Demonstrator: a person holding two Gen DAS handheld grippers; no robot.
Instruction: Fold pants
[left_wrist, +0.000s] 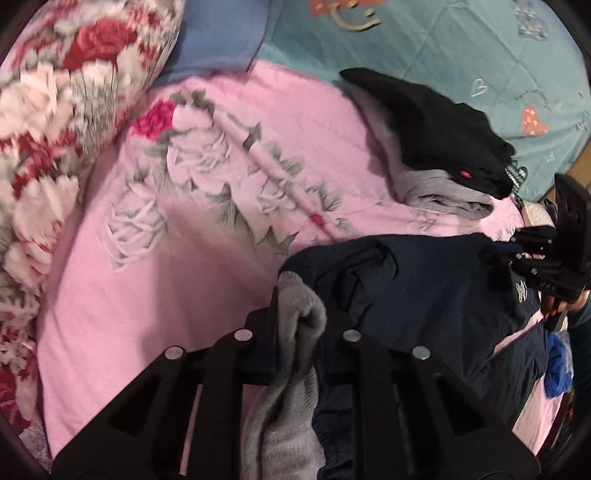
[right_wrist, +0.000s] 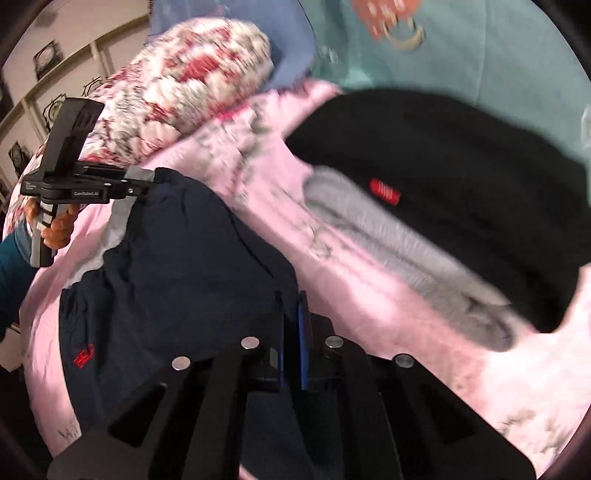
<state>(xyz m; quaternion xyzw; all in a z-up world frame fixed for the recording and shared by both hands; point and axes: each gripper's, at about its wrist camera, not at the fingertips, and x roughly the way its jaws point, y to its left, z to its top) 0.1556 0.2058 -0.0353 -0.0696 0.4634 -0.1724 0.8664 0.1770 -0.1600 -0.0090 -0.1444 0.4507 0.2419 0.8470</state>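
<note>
Two handheld grippers lift a pair of navy pants (right_wrist: 177, 266) above a pink floral blanket (left_wrist: 155, 258) spread over a bed. Nearest the left wrist camera, the left gripper (left_wrist: 301, 332) has its jaws drawn narrow on the pants' grey ribbed cuff (left_wrist: 295, 354), the knit bunched between the black fingers and the navy cloth gathered at 3 o'clock of it. In the right wrist view the right gripper (right_wrist: 291, 339) pinches an edge of the navy fabric between its blue-lined pads, jaws nearly closed, and the cloth hangs and stretches away toward 10 o'clock, where the left gripper grips the far end beside the grey lining. A small red embroidered mark (right_wrist: 84, 356) shows on the pants at 8 o'clock of the right view. The person's hand (right_wrist: 59, 230), in a teal sleeve (right_wrist: 13, 273), wraps the left gripper's handle. Beyond the pants, at 2 o'clock, folded garments lie on the blanket: a black one (left_wrist: 443, 129) with a small red tag resting over a grey one (left_wrist: 443, 192). Farther off, a red-and-white floral pillow (left_wrist: 55, 92) sits at 10 o'clock, a blue pillow (left_wrist: 218, 37) at 12 o'clock, and a teal patterned bedsheet (left_wrist: 461, 48) fills the far background.
</note>
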